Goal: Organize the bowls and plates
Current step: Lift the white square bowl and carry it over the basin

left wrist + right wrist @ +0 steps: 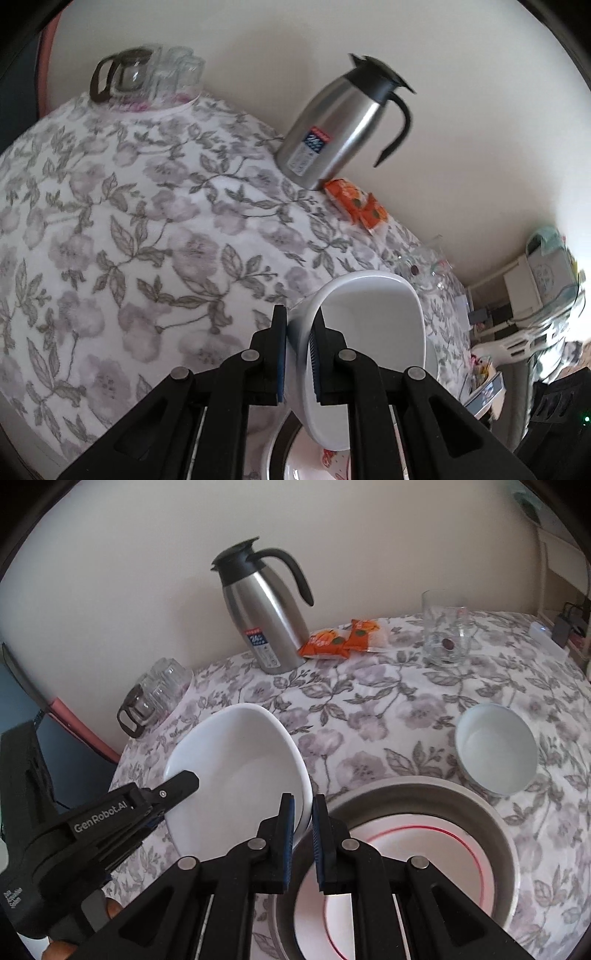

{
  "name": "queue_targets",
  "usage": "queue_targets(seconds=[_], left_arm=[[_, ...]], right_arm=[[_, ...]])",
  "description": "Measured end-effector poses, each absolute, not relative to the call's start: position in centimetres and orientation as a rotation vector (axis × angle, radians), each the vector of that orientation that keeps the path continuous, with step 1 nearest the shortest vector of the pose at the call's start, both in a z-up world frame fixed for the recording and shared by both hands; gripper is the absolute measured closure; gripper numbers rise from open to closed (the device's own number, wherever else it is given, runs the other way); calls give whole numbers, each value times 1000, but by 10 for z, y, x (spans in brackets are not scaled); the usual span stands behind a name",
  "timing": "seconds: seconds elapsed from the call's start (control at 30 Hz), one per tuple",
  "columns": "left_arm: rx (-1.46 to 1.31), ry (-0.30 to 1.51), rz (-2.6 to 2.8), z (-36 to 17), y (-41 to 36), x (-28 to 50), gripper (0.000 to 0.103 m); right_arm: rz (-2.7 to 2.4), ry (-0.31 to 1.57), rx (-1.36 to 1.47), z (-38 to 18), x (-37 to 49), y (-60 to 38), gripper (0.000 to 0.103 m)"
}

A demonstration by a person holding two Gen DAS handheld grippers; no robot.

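Observation:
My left gripper [300, 354] is shut on the rim of a large white bowl [369, 332] and holds it tilted above the floral tablecloth. The same bowl [236, 771] and the left gripper [177, 786] show in the right wrist view. My right gripper [303, 834] is narrowly open with the bowl's right rim between its jaws. Below it a grey-rimmed plate [480, 801] holds a white plate with a red ring [424, 845]. A small white bowl [496, 749] sits upright at the right.
A steel jug [266, 616] stands by the wall, with orange snack packets [340, 638] and a glass [445, 627] to its right. A glass pot and cups [155, 694] sit at the left table edge. The floral tablecloth [129, 221] covers the table.

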State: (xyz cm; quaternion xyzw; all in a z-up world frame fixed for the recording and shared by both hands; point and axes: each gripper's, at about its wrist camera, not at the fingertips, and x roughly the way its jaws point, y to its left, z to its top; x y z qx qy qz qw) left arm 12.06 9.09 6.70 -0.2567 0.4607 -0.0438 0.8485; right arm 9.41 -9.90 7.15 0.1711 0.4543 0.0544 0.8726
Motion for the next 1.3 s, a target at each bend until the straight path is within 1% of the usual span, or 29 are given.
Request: queue_targets(seconds=[0.3,0.7,1.07,1.3], left_arm=[[-476,903,-168,99,61,101,91],[-414,841,-232,126,33,75,91],[-366,846,-282,130,8,60,91],[-335,880,-282,122,-5,55,91]], right_arm=[[113,844,407,97,61,-132,92],[115,780,416,117,34,-158,92],[102,778,434,118,15,-183,92],[92,811,445,109,8,-193,91]])
